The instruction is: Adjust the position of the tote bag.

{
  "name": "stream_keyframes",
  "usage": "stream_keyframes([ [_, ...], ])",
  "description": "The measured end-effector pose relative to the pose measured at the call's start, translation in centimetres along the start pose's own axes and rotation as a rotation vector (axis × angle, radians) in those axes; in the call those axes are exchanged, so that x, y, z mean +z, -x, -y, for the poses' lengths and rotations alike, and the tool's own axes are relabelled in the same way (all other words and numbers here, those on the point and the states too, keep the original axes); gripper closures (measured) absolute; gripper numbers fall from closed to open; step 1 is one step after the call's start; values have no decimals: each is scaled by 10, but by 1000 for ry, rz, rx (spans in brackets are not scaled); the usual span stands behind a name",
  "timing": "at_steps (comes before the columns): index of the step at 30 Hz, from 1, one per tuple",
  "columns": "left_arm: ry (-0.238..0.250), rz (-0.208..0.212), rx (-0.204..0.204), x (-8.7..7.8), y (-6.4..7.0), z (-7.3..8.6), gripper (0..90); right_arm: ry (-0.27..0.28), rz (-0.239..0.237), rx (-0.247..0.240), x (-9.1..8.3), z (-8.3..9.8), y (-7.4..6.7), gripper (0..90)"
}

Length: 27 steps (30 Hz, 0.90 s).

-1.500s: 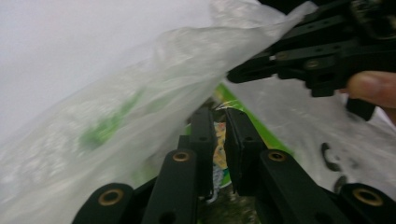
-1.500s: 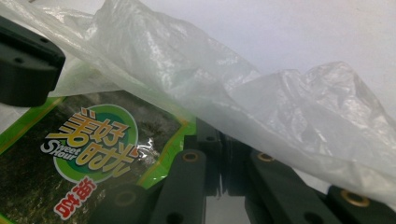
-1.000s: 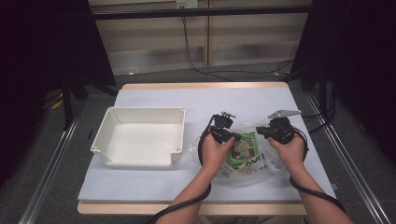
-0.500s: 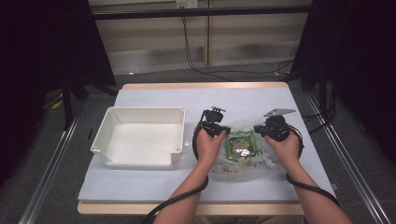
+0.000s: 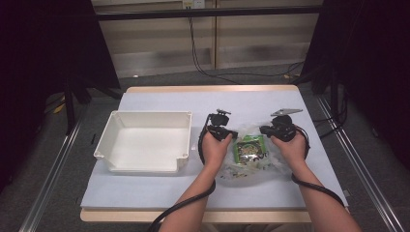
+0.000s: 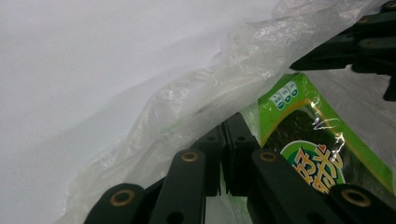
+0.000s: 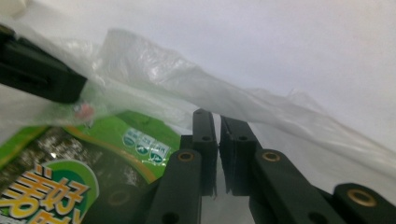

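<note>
A clear plastic bag [image 5: 241,169] lies on the white table, with a green seaweed packet [image 5: 249,149] inside it. My left gripper [image 5: 231,135] pinches the bag's left rim and my right gripper [image 5: 264,131] its right rim, holding the mouth spread between them. In the left gripper view the left gripper [image 6: 223,128] has its jaws together on the film [image 6: 196,102], beside the packet [image 6: 303,140]; the right gripper [image 6: 355,42] is at the top right. In the right gripper view the right gripper [image 7: 217,120] has just been opening slightly: a thin slit shows, and the film [image 7: 154,70] sits at its tips.
An empty white tray [image 5: 147,114] stands on the table to the left of my left hand. Bare table [image 5: 159,188] runs along the front edge and behind the bag. Black cables trail from both grippers under my forearms.
Both hands have shifted a little left and away from the table's front edge, carrying the bag with them. The packet inside now lies flatter between the grippers.
</note>
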<state>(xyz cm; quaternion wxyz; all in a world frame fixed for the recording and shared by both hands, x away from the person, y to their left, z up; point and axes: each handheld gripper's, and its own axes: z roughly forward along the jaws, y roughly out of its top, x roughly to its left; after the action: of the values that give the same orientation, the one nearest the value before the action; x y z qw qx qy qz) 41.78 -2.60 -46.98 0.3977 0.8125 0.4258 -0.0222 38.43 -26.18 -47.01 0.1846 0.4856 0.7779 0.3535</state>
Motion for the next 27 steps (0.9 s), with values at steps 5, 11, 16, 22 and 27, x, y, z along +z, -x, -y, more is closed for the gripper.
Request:
stream_keyframes([
  [5,-55,18,29,1,5,7,897,-61,-46,-13,8,12,-5,898],
  [11,-25,30,42,-6,12,11,872,-46,-56,-14,-3,23,-9,898],
  [16,12,50,103,-20,27,6,795,-35,-51,-12,-9,26,-11,894],
  [22,2,101,139,-13,43,8,778,-28,-40,-10,-11,25,-14,889],
  [27,0,77,109,2,36,8,779,-27,-41,-27,-11,23,-17,888],
])
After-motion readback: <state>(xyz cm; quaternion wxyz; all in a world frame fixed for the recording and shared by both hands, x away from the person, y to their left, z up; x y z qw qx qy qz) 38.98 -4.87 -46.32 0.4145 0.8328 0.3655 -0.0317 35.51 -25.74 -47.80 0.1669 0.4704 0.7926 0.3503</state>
